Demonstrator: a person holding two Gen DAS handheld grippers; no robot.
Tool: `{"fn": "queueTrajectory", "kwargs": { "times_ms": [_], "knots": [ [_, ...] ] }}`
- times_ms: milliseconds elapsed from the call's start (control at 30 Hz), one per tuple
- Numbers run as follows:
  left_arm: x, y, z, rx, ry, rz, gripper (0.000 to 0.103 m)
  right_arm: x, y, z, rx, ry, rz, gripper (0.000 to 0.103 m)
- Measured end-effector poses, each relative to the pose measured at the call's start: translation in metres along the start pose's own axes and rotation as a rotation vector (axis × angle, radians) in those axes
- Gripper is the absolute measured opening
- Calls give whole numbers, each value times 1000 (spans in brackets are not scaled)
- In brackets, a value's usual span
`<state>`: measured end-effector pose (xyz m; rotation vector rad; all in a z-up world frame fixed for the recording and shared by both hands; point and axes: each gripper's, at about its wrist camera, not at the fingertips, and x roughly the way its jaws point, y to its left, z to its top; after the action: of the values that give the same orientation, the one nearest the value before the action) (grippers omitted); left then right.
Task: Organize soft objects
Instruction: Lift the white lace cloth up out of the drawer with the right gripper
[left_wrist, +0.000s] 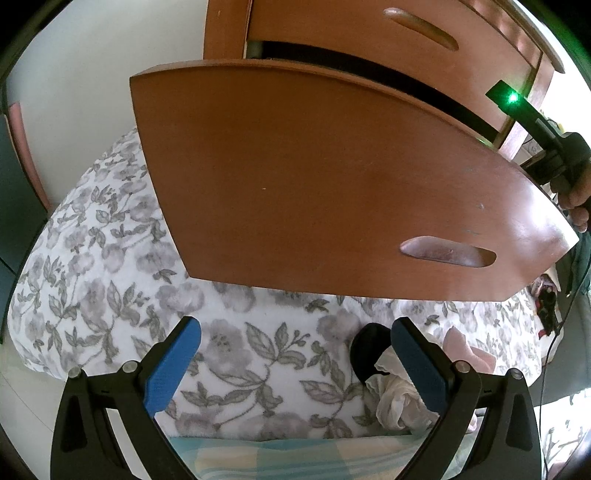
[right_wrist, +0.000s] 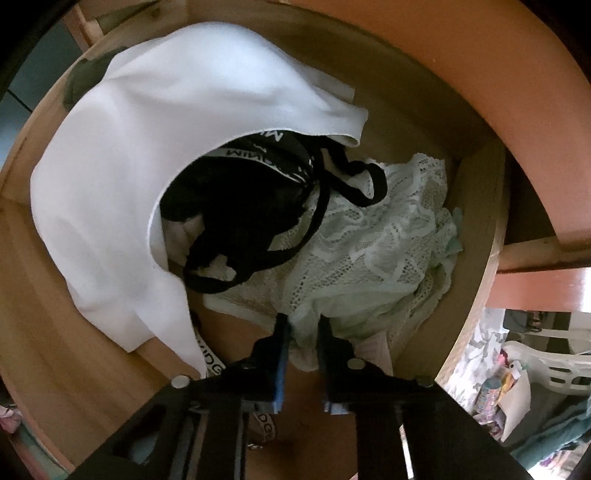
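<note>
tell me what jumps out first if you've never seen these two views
In the right wrist view, an open wooden drawer holds a heap of soft garments: white cloth at left, black straps in the middle, pale lace at right, pinched by the right gripper. In the left view, the drawer's brown front looms over a floral blanket.

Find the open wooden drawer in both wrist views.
Left wrist: the drawer shows its front panel across the centre, with its handle recess at lower right; its inside is hidden.
Right wrist: seen from above, the drawer's wooden walls ring the picture; the right tongs pinch the pale lace garment inside.
Shared landmark: the floral bedspread, apparently also at lower right in the right view.
</note>
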<state>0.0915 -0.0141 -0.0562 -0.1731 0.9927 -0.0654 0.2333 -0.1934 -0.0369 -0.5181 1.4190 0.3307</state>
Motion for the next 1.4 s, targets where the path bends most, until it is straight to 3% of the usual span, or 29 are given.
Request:
{"fn": "queueTrajectory", "kwargs": {
  "times_ms": [467, 833, 1400],
  "knots": [
    [2, 1, 0, -9, 5, 1, 102, -34, -6, -27, 82, -139, -18, 8],
    [-2, 0, 0, 3, -10, 23, 102, -95, 8, -59, 131, -349, -78, 8],
    [-28, -12, 0, 51, -56, 55, 102, -175, 19, -99, 243, -607, -77, 8]
  ]
}}
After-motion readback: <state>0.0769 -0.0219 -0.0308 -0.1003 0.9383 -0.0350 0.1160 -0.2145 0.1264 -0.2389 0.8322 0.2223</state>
